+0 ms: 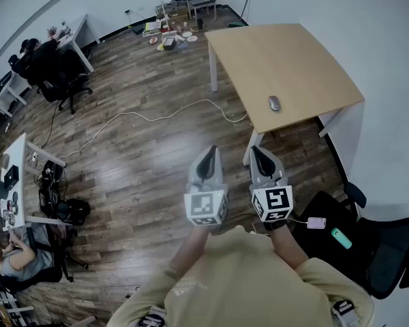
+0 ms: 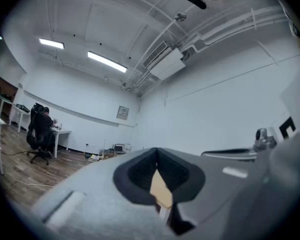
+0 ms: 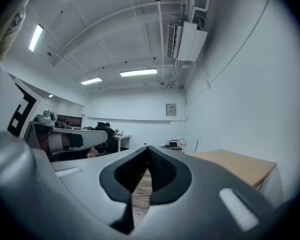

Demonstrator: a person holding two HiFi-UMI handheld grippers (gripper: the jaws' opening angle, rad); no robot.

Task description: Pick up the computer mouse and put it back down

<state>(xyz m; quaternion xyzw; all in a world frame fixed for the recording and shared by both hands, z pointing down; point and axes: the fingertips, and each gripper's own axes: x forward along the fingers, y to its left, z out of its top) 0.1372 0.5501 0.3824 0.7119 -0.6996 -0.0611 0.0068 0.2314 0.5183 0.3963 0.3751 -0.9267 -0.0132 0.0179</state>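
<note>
Head cam down; gripper cams level.

A light wooden table [image 1: 293,60] stands far right. A white cable [image 1: 138,114] trails across the wood floor [image 1: 143,182]. Near right sits a black chair [image 1: 382,247]; far left, a seated person [image 1: 41,58].

White walls [image 1: 368,19], wood floor [image 1: 143,162] (dark planks), pale table [image 1: 286,60]
</note>
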